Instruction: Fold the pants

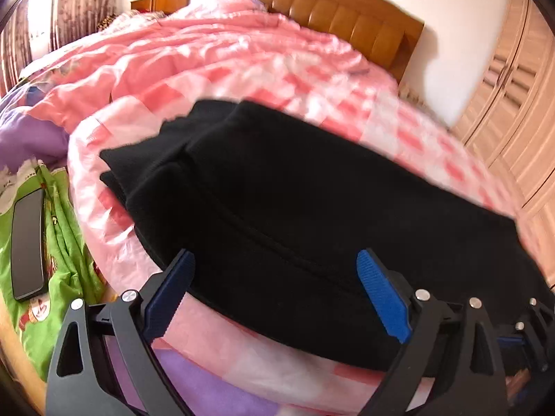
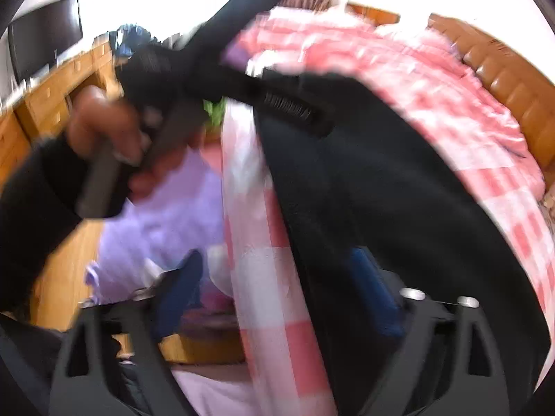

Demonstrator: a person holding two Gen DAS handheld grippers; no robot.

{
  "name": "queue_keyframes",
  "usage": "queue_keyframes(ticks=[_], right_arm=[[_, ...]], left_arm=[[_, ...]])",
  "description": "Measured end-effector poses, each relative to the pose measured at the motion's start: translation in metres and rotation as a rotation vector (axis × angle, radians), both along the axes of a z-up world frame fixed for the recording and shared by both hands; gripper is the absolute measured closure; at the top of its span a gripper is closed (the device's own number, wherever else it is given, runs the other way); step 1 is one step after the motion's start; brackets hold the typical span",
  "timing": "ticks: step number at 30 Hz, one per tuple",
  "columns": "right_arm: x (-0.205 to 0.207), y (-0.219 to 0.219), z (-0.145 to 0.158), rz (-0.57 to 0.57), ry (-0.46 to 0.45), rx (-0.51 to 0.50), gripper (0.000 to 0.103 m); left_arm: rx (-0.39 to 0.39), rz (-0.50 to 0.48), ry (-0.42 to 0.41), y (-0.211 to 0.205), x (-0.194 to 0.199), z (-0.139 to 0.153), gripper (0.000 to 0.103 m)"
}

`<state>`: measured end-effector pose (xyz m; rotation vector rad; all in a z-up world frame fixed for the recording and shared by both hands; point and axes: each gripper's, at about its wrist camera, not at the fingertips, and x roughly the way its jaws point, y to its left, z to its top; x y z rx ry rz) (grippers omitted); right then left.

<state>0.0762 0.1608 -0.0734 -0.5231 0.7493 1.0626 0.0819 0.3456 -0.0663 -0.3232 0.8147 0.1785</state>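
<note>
A: Where do the black pants (image 1: 312,208) lie?

B: In the left wrist view they sit folded in a thick stack on the pink checked quilt (image 1: 242,79), filling the middle of the frame. Layered corners stick out toward ten o'clock, and the near edge runs along the bottom from seven to four o'clock.

A: And the left gripper (image 1: 274,287)?

B: Its blue-padded jaws stand wide apart over the near edge of the stack. The pads press on nothing; the cloth lies between and beneath them.

A: The right gripper (image 2: 277,294)?

B: That view is blurred. Its jaws are spread too, one finger at seven o'clock over the purple sheet (image 2: 166,208), the other at five o'clock against the dark cloth. Nothing looks pinched.

A: What else shows there?

B: A hand (image 2: 104,131) at nine o'clock holds the other gripper's handle. The wooden headboard (image 2: 503,79) curves at two o'clock.

A: Anything beside the quilt?

B: A dark flat slab (image 1: 27,246) lies on green printed fabric (image 1: 66,242) at nine o'clock in the left view.
</note>
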Motion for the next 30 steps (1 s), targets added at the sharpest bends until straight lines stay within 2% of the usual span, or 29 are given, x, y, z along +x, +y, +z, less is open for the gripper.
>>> queue_keyframes(ticks=[2,4,7,8,11,15,17,19,21,22,24,25,28,30], right_arm=[[0.008,-0.026,0.004,-0.079,0.036,0.034,0.016],[0.021,-0.052,-0.001,-0.173,0.066,0.032,0.016],[0.038,-0.095,-0.035,-0.319,0.212,-0.076,0.015],[0.027,-0.111,-0.036,-0.286,0.166,-0.052,0.015],[0.012,-0.143,-0.041,-0.338,0.130,-0.101,0.015],[0.005,-0.180,-0.032,-0.420,0.170,-0.080,0.015],[0.001,-0.204,-0.016,-0.493,0.142,-0.043,0.015],[0.001,-0.240,-0.009,-0.619,0.097,-0.003,0.010],[0.001,-0.274,-0.023,-0.757,0.122,-0.044,0.010],[0.001,-0.288,-0.037,-0.798,0.163,-0.080,0.008],[-0.014,-0.307,-0.040,-0.757,0.166,0.011,0.008],[-0.025,-0.310,-0.041,-0.732,0.146,0.005,0.008],[-0.039,-0.312,-0.035,-0.726,0.135,-0.024,0.009],[-0.042,-0.327,-0.021,-0.774,0.128,0.009,0.008]], left_arm=[[-0.022,-0.045,-0.028,-0.011,-0.003,0.005,0.008],[0.011,-0.094,-0.014,-0.028,0.001,0.002,0.006],[0.167,-0.117,0.102,-0.055,0.017,-0.023,0.001],[0.208,-0.116,0.084,-0.060,0.017,-0.028,0.001],[0.177,-0.107,0.082,-0.053,0.021,-0.031,0.001],[0.224,-0.094,0.119,-0.058,0.027,-0.028,0.001],[0.232,-0.063,0.145,-0.064,0.026,-0.019,0.002],[0.202,-0.084,0.095,-0.073,0.017,-0.010,0.002],[0.172,-0.127,0.059,-0.091,0.012,-0.007,0.002],[0.192,-0.161,0.064,-0.104,0.012,-0.010,0.002],[0.293,-0.199,0.118,-0.125,0.019,-0.023,0.001],[0.339,-0.192,0.094,-0.132,0.017,-0.025,0.001],[0.292,-0.165,0.122,-0.131,0.022,-0.023,0.001],[0.315,-0.159,0.104,-0.140,0.020,-0.012,0.002]])
